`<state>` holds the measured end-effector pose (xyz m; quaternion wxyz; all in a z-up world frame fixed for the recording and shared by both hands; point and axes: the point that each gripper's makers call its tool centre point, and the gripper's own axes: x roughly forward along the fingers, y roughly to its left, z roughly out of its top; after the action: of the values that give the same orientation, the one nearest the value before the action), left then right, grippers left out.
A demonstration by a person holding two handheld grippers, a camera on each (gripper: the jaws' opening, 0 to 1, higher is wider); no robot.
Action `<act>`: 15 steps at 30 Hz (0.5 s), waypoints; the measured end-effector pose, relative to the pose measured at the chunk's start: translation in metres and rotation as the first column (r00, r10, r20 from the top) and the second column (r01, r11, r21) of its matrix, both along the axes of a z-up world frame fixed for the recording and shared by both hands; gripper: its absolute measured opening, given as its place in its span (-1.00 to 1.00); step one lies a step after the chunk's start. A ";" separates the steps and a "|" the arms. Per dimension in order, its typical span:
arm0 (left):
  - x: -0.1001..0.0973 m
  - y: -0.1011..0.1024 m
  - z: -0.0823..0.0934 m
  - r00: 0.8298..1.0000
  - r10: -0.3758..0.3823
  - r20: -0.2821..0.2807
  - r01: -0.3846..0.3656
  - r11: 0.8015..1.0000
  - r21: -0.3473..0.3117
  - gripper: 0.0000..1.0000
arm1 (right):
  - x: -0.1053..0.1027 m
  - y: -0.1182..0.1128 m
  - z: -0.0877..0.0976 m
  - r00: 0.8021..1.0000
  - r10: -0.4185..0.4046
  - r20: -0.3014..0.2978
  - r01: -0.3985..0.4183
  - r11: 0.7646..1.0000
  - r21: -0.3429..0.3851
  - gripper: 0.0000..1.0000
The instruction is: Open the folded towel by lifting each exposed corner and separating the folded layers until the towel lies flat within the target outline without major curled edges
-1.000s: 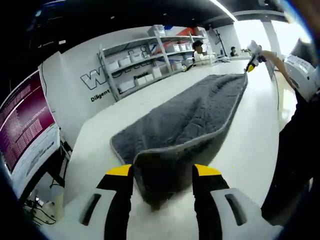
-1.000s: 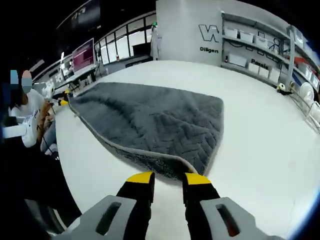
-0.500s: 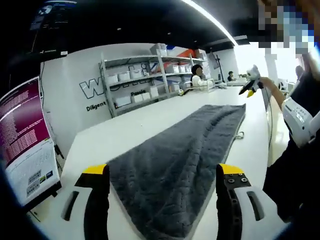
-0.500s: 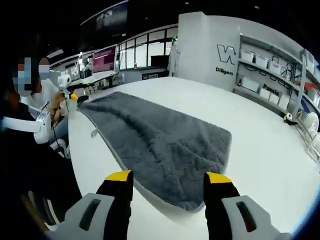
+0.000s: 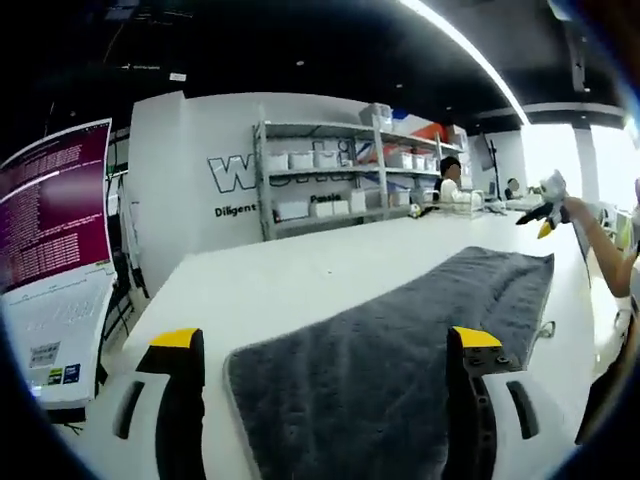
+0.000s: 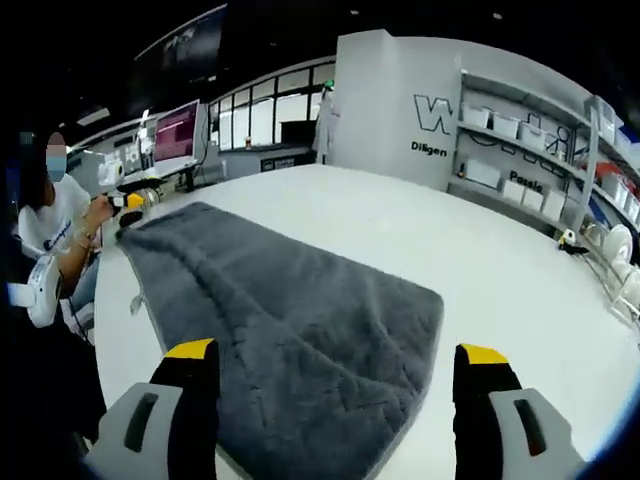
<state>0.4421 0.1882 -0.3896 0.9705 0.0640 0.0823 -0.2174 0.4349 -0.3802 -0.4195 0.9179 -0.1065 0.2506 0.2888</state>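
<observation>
Released since a second ago, the towel's edge is no longer pinched: left gripper [image 5: 325,345] and right gripper [image 6: 335,355] are spread wide, empty. Between them the grey towel [image 6: 290,335] is laid flat, quilted, across the white table [image 6: 500,270], centre frame.

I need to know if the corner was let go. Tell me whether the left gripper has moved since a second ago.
Yes. The left gripper opened, releasing the towel corner, and rose; the shelves now sit lower in its view.
</observation>
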 end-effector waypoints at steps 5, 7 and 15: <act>0.025 -0.014 -0.010 0.998 -0.032 -0.059 0.029 0.998 -0.047 0.99 | 0.025 -0.007 -0.001 1.000 -0.030 0.004 0.030 0.999 -0.011 0.99; 0.037 -0.009 -0.017 0.997 0.007 -0.077 -0.007 1.000 0.000 0.99 | 0.037 -0.011 0.001 0.999 -0.050 0.008 0.050 0.999 -0.004 0.99; 0.071 0.006 -0.041 0.986 0.085 -0.142 -0.079 0.996 0.047 0.68 | 0.074 -0.012 -0.003 0.997 -0.071 0.016 0.071 0.997 -0.010 0.67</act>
<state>0.5128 0.1943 -0.4305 0.9686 0.0646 0.1591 -0.1798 0.5089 -0.3925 -0.4221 0.9290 -0.1047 0.2484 0.2537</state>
